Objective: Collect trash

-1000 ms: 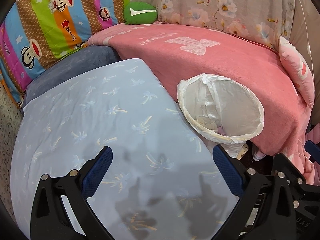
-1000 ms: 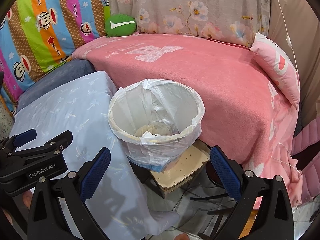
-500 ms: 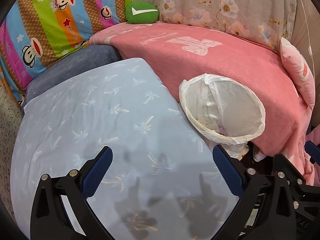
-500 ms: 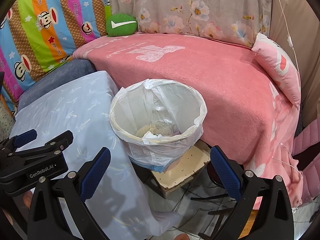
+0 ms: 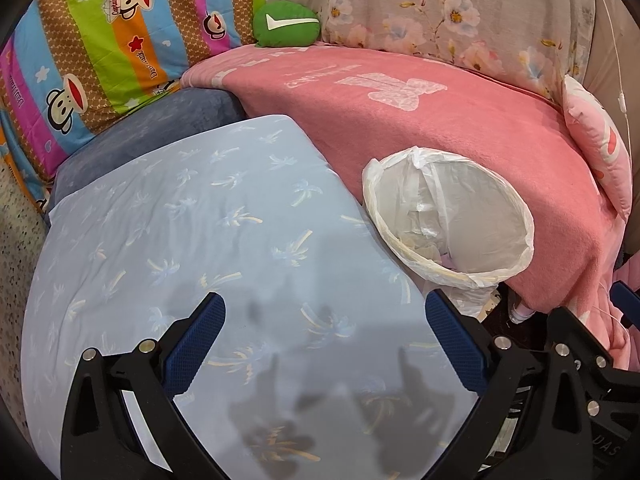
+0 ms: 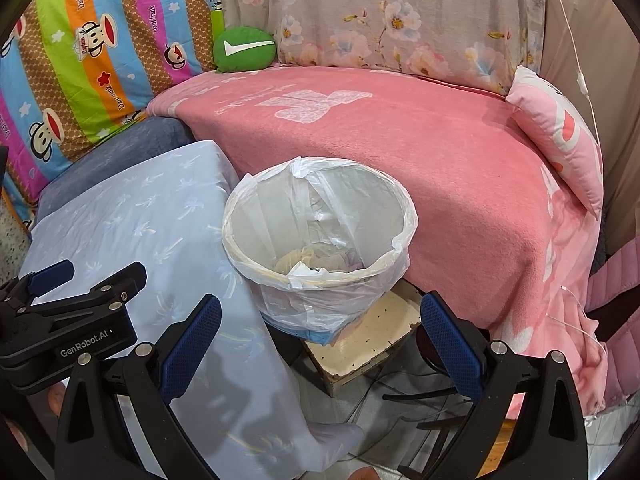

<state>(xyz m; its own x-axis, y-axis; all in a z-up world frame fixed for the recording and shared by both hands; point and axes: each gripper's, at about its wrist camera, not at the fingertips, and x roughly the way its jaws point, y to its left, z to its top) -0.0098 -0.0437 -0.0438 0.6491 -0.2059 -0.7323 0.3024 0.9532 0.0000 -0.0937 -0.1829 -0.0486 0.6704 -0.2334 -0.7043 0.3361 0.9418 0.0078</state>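
Note:
A trash bin (image 6: 320,240) lined with a white plastic bag stands between the light blue cloth and the pink blanket; crumpled paper trash (image 6: 308,264) lies at its bottom. It also shows in the left wrist view (image 5: 448,220). My left gripper (image 5: 324,340) is open and empty above the light blue cloth (image 5: 200,240), left of the bin. My right gripper (image 6: 320,340) is open and empty, just in front of and above the bin. The left gripper also shows in the right wrist view (image 6: 72,304).
A pink blanket (image 6: 440,152) covers the sofa behind the bin. A green cushion (image 6: 244,50), a striped monkey-print quilt (image 6: 80,60) and a pink pillow (image 6: 560,140) lie around it. A worn board (image 6: 368,336) supports the bin, with cables on the floor.
Both views have shifted slightly; the bin sits marginally further right in each frame. Both grippers stay open and empty.

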